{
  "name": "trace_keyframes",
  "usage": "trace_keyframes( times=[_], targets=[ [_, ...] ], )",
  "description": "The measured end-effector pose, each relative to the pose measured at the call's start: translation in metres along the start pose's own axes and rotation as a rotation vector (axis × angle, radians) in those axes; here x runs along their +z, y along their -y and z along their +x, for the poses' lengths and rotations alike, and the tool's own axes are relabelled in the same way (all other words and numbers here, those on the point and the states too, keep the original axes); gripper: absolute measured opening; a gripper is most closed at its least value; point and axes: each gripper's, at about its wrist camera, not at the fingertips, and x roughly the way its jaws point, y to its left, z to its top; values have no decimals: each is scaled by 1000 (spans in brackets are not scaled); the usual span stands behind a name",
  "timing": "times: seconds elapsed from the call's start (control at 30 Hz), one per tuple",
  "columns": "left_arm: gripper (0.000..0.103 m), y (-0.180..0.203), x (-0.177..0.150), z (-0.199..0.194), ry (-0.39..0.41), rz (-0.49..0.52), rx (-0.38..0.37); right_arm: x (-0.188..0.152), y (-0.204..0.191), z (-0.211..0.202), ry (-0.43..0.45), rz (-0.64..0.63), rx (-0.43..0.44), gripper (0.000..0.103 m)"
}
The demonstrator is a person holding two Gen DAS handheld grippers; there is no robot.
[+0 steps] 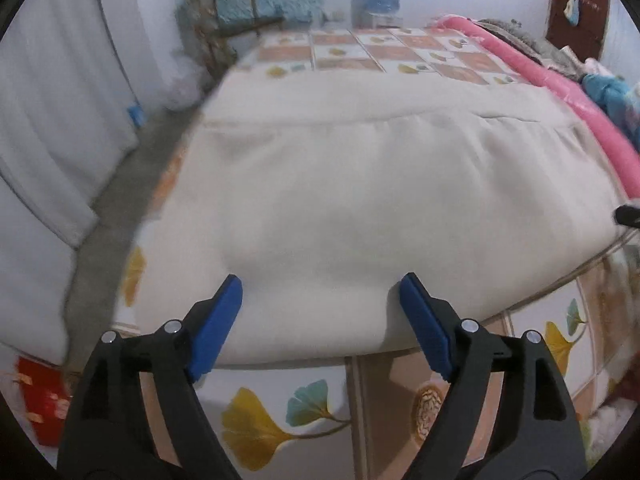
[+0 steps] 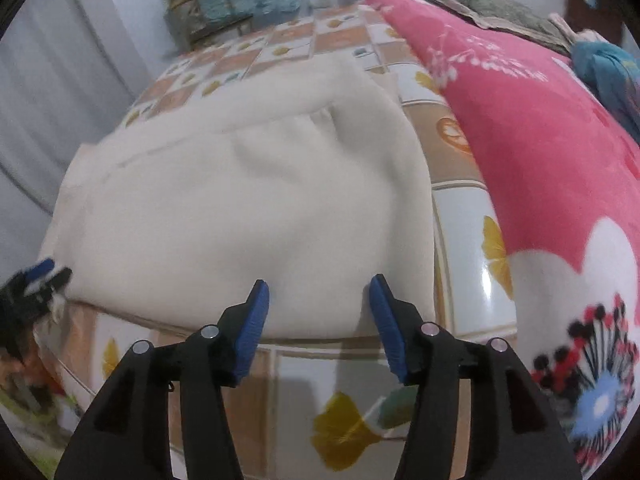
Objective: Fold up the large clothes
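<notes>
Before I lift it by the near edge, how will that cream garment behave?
Probably floppy: the cream garment lies in soft rolls and creases, so it should sag between the left hand-held gripper and the right hand-held gripper. It looks thick and layered, so likely fairly heavy. The fleecy surface seems unlikely to slip.

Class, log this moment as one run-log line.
cream garment: folded on bed | left gripper: open, at near edge | right gripper: open, at near edge

Beside the cream garment [image 2: 248, 208], the left gripper [image 2: 38, 280] is blurred and edge-cropped; the garment's underside and the bedsheet [image 1: 360, 52] beneath are hidden.
</notes>
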Motion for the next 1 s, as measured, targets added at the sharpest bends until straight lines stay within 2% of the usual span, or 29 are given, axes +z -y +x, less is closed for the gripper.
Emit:
trace_keyframes(
  times=[0.07,0.1,0.13,0.2,0.27,0.43,0.5,0.63,0.77,0.83,0.93,1.0],
  targets=[
    [78,-2,0,-17,38,-30,-36,-2,-5,-14,5,13,-5,54],
    [81,-3,0,-25,52,-45,-53,-6,-10,-25,24,3,0,57],
    [83,-4,-1,-36,71,-64,-72,-9,-16,-31,39,-6,-2,60],
    [86,-5,-3,-55,102,-87,-97,-22,-30,-48,83,-24,-17,75],
    [88,-4,-3,-68,120,-98,-118,-32,-41,-59,118,-28,-8,81],
    [93,6,5,-110,212,-118,-175,-44,-67,-92,213,-35,129,91],
    [95,11,11,-124,237,-112,-168,-43,-74,-103,254,-41,141,93],
    [95,17,21,-137,261,-133,-102,-42,-85,-137,382,-43,129,97],
    [95,23,22,-141,281,-184,-27,-50,-96,-149,494,-22,62,97],
    [95,27,22,-139,268,-197,6,-51,-106,-139,462,-52,-7,97],
    [95,33,19,-131,224,-179,-6,-53,-121,-123,401,-120,-101,97],
    [95,38,17,-120,176,-164,-5,-53,-126,-118,381,-134,-127,97]
  ],
)
